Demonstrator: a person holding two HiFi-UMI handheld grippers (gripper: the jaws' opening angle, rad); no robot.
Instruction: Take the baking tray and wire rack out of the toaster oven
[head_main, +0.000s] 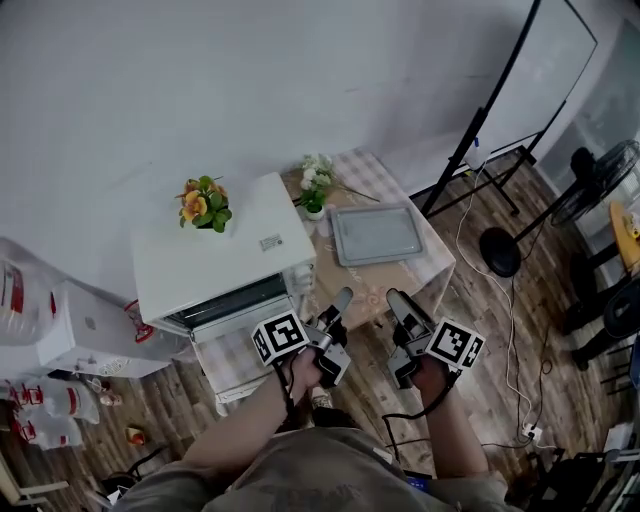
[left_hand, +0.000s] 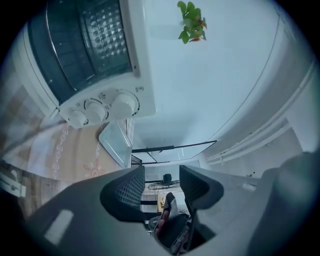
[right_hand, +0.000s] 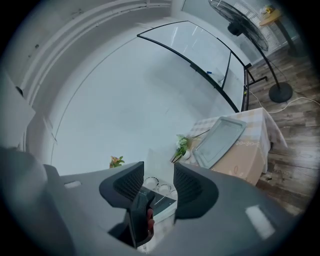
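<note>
Head view: I am holding the left gripper (head_main: 342, 298) and right gripper (head_main: 398, 299) off the toaster oven (head_main: 222, 262), jaws partly apart and empty, since the baking tray (head_main: 378, 234) is lying out on the bench (head_main: 441, 262) beside it.

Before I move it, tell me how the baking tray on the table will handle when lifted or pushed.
The baking tray looks like thin rigid metal, so it should stay stiff and feel light. It lies flat on the tablecloth, so a push would probably slide it, perhaps bunching the cloth. Its raised rim likely offers a pinching edge.
</note>
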